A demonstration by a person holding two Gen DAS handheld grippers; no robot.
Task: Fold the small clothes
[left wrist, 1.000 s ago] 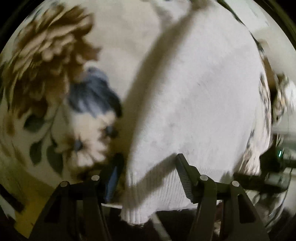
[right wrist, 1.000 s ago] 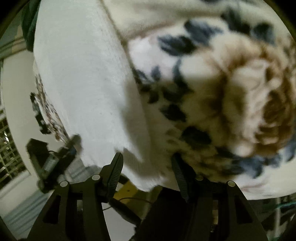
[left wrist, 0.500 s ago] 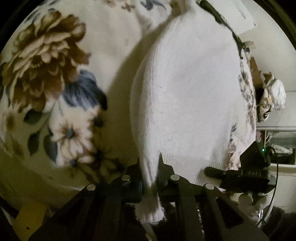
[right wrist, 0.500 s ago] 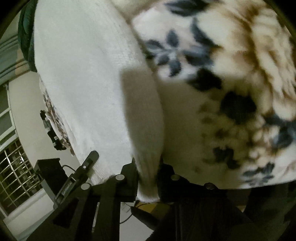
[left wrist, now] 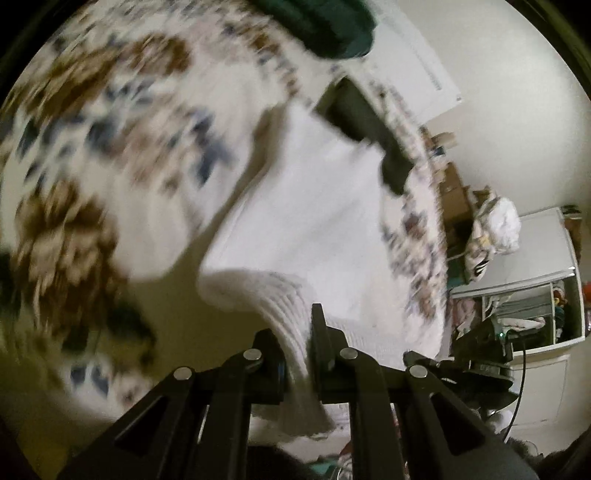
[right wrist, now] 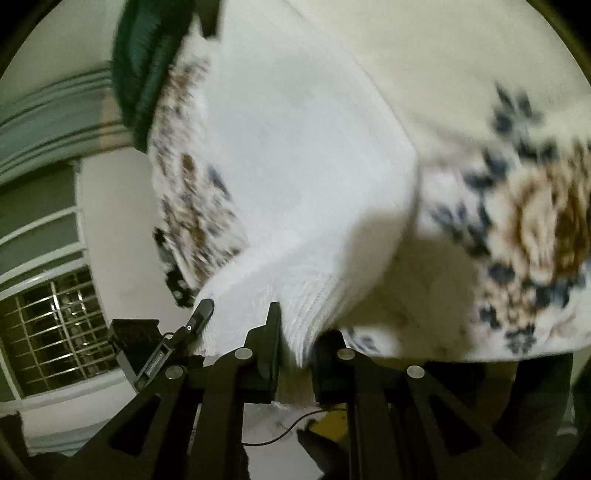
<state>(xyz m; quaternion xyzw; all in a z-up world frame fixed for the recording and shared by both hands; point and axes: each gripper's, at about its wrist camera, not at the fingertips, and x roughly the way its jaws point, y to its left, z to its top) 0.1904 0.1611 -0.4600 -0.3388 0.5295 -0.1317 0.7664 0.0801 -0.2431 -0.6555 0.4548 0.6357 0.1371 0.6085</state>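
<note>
A white knit garment (left wrist: 314, 206) lies on a floral blanket (left wrist: 110, 155). My left gripper (left wrist: 297, 343) is shut on the garment's ribbed hem and holds that corner lifted off the blanket. In the right wrist view the same white garment (right wrist: 295, 147) spreads upward across the floral blanket (right wrist: 517, 221). My right gripper (right wrist: 295, 343) is shut on the other ribbed hem corner, which is also lifted. The other gripper (right wrist: 177, 339) shows at the left of the right wrist view, and at the right of the left wrist view (left wrist: 476, 350).
A dark green garment (left wrist: 317, 26) lies at the far end of the blanket, also in the right wrist view (right wrist: 147, 59). A dark object (left wrist: 369, 125) lies past the white garment. A white cupboard (left wrist: 532, 280) and a barred window (right wrist: 55, 328) stand beyond the bed.
Both grippers closed on the hem corners of the white garment, then lifted them off the blanket and moved forward. The views now show more of the room.
</note>
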